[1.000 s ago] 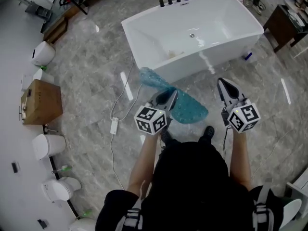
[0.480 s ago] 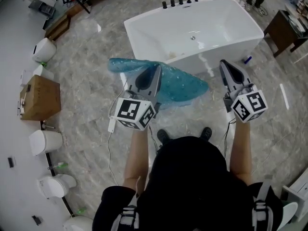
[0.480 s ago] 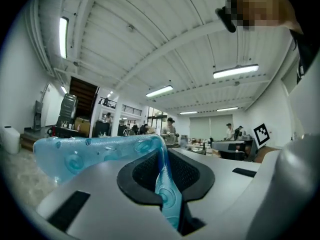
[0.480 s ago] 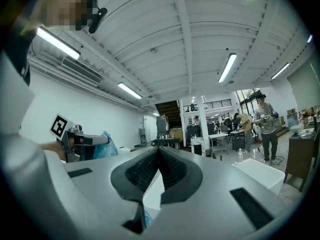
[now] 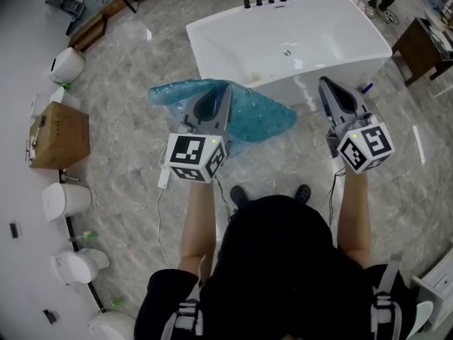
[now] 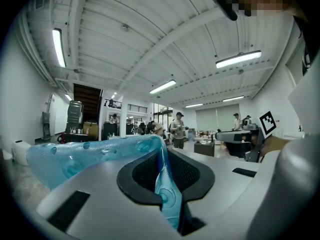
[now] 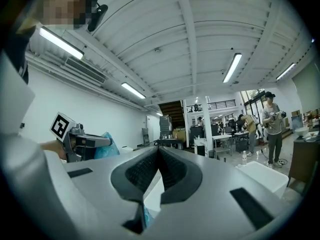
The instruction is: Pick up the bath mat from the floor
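**1. Far left.** Cardboard box [image 5: 60, 134] and a cable [image 5: 163, 177] lie on the floor [image 5: 127, 91]. Neither is involved in the task.

**2. L gripper** [image 5: 225, 94]. The jaws are closed almost fully, w/ one edge of the bath mat [image 5: 258, 122] pinched between the pads. In the left gripper view the mat edge [image 6: 162, 184] runs straight down the pad gap, and the rest of the sheet fans out to the left at jaw height.

**3. Change vs. 1 s ago.** The mat was then low, by the foot of the bathtub [image 5: 212, 37], w/ the L gripper down on it. The gripper has since come up and moved left, carrying the mat w/ it. The mat now hangs raised in front of the tub wall, spread to both sides of the jaws.

**4. Meaning for task.** The lift is judged essentially done, since the mat appears clear of the floor. Its lowest edge sits behind the gripper in the head view, so full clearance can't be confirmed. The grip is one thin edge only, so slip risk is judged moderate if the mat swings.

**5. R gripper** [image 5: 329, 91]. It is held up near the tub's front right, well apart from the mat. The right gripper view shows the jaw tips together w/ nothing between the pads, so it takes no part in the carry.
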Demonstrator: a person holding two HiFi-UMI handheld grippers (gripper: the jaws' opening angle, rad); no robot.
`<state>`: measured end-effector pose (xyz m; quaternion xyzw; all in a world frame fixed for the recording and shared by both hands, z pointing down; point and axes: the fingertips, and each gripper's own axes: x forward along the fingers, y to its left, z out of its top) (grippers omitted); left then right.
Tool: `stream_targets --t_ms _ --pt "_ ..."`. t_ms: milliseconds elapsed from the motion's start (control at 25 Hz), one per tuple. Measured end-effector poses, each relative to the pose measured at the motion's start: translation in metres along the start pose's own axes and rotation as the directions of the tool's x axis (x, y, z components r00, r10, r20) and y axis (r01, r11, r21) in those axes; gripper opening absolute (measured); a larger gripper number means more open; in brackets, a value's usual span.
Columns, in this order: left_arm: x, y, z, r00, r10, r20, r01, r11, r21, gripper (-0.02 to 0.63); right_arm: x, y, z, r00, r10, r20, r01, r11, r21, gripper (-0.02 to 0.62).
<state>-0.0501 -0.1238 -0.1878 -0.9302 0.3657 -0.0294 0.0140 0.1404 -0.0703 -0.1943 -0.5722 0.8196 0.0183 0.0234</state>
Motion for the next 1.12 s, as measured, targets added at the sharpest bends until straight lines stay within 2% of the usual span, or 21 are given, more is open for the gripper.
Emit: stream_targets --t_ms 160,360,720,1120 --pt "-0.008 0.009 0.002 1.0 0.019 0.0 -0.019 1.0 -0.004 0.046 0.0 0.002 0.003 1.0 -0.01 0.002 0.01 0.999 -0.036 0.012" --pt "-0.014 0.014 0.003 1.0 0.03 -0.001 -0.03 0.999 -0.01 0.048 0.002 0.008 0.005 1.0 0.009 0.002 -0.009 1.0 -0.028 0.012" --pt "-0.019 0.006 -0.008 1.0 0.01 -0.024 -0.01 1.0 -0.017 0.048 0.001 0.016 0.003 0.999 0.033 -0.008 -0.033 0.999 -0.024 0.012" --pt "-0.022 -0.002 -0.003 1.0 0.003 -0.023 -0.003 1.0 -0.02 0.049 -0.01 0.015 0.005 0.999 0.027 -0.022 -0.028 0.999 -0.036 0.012"
